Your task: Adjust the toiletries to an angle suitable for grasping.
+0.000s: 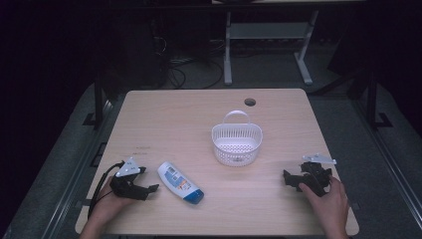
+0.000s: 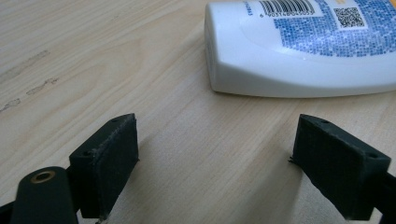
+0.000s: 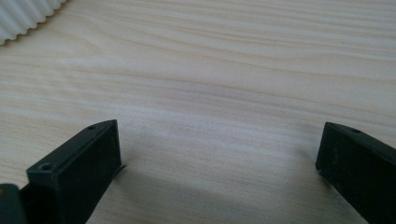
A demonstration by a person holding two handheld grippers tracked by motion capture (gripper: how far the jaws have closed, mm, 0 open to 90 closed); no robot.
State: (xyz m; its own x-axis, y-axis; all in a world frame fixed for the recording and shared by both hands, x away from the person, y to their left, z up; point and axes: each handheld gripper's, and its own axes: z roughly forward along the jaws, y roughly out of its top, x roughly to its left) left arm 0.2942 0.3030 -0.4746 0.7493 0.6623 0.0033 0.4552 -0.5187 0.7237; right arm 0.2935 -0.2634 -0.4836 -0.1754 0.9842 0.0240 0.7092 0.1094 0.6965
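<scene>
The left gripper (image 1: 149, 189) rests on the tabletop (image 1: 199, 119) with its jaws spread wide and nothing between them; in the left gripper view (image 2: 215, 154) bare wood shows between the two black pads. Just beyond those jaws lies one bottle (image 1: 179, 182), flat on its side, near the gripper but apart from it. The bottle is white with a blue cap end pointing toward the person's edge of the tabletop. In the left gripper view the bottle (image 2: 299, 46) shows a label of small blue mosaic squares, a barcode with digits under it that start with 6 and are otherwise too cut off to read surely, and a QR code beside the barcode. No brand name can be read.

Beyond the bottle, toward the far side and the middle of the tabletop, stands one white basket (image 1: 237, 142) with an upright handle.

The right gripper (image 1: 292, 180) lies well to the right of the bottle, past the basket, held in a hand (image 1: 328, 199). Its jaws too are spread, over bare wood (image 3: 219, 154).
</scene>
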